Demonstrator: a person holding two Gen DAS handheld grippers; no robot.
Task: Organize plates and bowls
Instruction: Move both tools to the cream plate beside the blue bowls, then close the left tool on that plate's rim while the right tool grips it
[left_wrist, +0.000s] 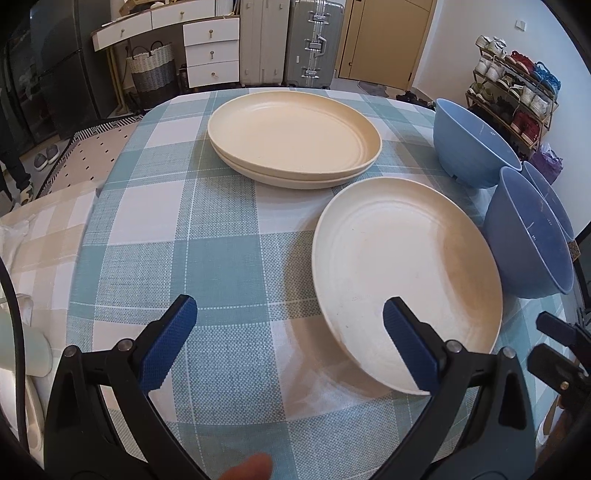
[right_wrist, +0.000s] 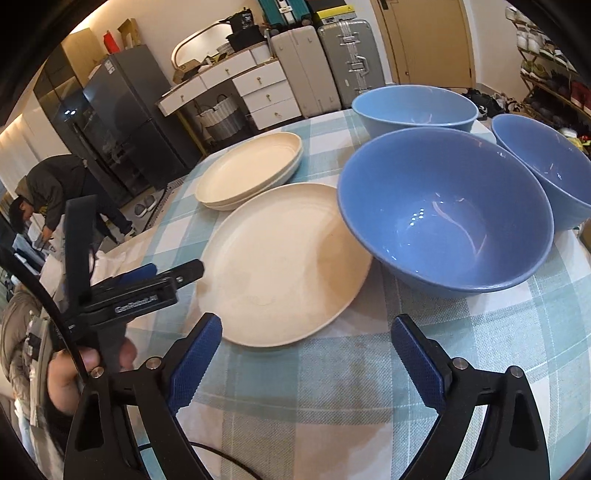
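Note:
A single cream plate (left_wrist: 402, 273) lies on the checked tablecloth (left_wrist: 184, 236), also in the right wrist view (right_wrist: 284, 258). Behind it sits a stack of two cream plates (left_wrist: 291, 136) (right_wrist: 251, 170). Three blue bowls stand to the right: a near one (right_wrist: 443, 210) (left_wrist: 528, 236), a far one (right_wrist: 413, 107) (left_wrist: 469, 140), and one at the right edge (right_wrist: 546, 166). My left gripper (left_wrist: 290, 343) is open and empty, its right finger over the single plate's near rim. My right gripper (right_wrist: 306, 362) is open and empty, just in front of the plate and near bowl.
The left gripper's body (right_wrist: 140, 291) shows at the left of the right wrist view. Drawers (left_wrist: 210, 51), suitcases (left_wrist: 314, 40) and a shoe rack (left_wrist: 517, 92) stand beyond the table. A person (right_wrist: 51, 195) bends over at the left.

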